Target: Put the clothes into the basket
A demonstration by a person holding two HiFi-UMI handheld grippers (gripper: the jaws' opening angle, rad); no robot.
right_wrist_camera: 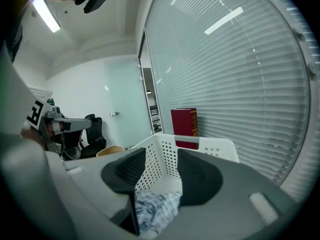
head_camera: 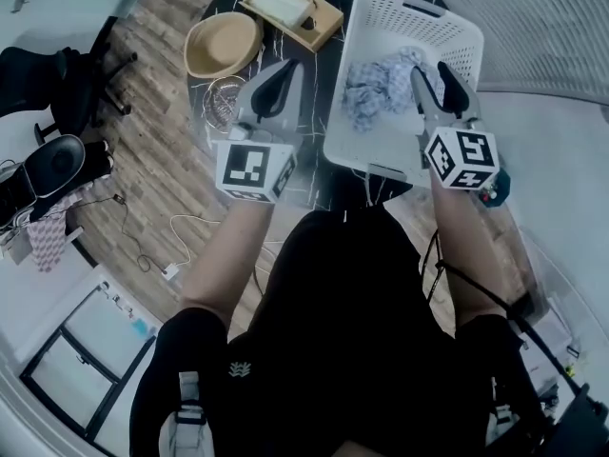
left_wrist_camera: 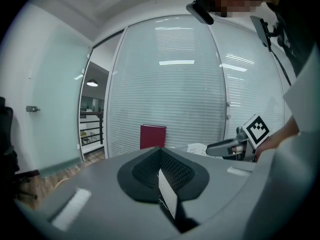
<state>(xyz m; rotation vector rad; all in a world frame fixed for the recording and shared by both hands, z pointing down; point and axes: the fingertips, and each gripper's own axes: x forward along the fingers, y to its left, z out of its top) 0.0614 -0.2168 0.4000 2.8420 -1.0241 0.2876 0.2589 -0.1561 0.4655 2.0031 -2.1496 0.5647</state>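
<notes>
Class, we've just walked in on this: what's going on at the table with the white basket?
A person holds a claw in each hand over a dark table. The right claw hangs above the white basket, its jaws apart and gripping nothing. A blue-checked cloth lies inside the basket. The left claw is shut and empty, just left of the basket.

A dark, white-veined marble surface (head_camera: 319,84) fills the upper centre of the head view. On it stand a white perforated basket (head_camera: 400,22) at right, a wooden tray (head_camera: 324,27) at top, and a straw hat (head_camera: 222,44) and a glass bowl (head_camera: 224,98) at left.
</notes>
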